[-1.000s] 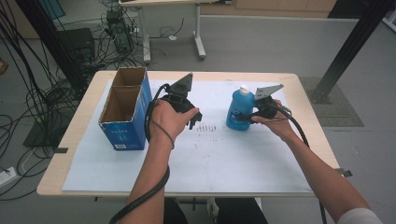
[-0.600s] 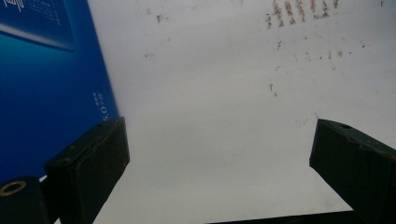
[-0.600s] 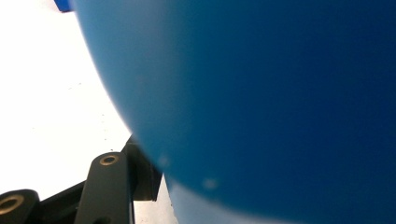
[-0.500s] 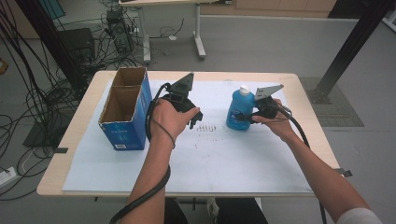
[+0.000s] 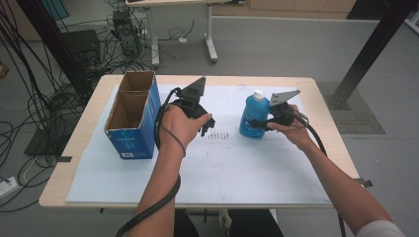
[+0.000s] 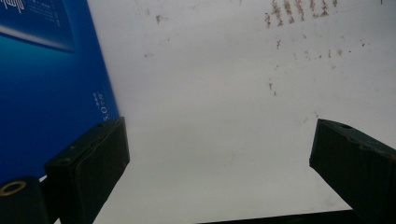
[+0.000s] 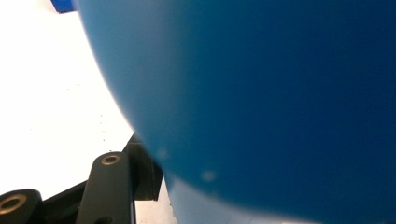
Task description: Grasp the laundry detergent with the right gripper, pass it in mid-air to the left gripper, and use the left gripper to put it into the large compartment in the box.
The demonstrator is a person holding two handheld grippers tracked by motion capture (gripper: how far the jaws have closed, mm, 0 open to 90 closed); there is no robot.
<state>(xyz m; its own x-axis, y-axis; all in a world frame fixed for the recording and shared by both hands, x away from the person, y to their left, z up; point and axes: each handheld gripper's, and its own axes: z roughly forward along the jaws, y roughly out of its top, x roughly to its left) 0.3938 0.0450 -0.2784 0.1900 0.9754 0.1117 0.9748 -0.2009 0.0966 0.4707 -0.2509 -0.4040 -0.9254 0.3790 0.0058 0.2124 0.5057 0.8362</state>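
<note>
Grey floor w/ loose cables lay around the counter point(image 5: 306, 86), which was covered by a white sheet. The blue bottle point(image 5: 253, 117) stood upright right of centre, well apart from the open blue box point(image 5: 132, 123) at the left. My right tool point(image 5: 260, 123) was clamped on the bottle's lower body; its jaws had just been closing, bottle between them. My left tool point(image 5: 206, 127) hung over bare sheet, jaws wide apart, nothing between them. To lift well I'd keep the bottle vertical and check for slip first, IMO. Vs a sec ago, bottle and box sat in the same spots; both hands unmoved.
</note>
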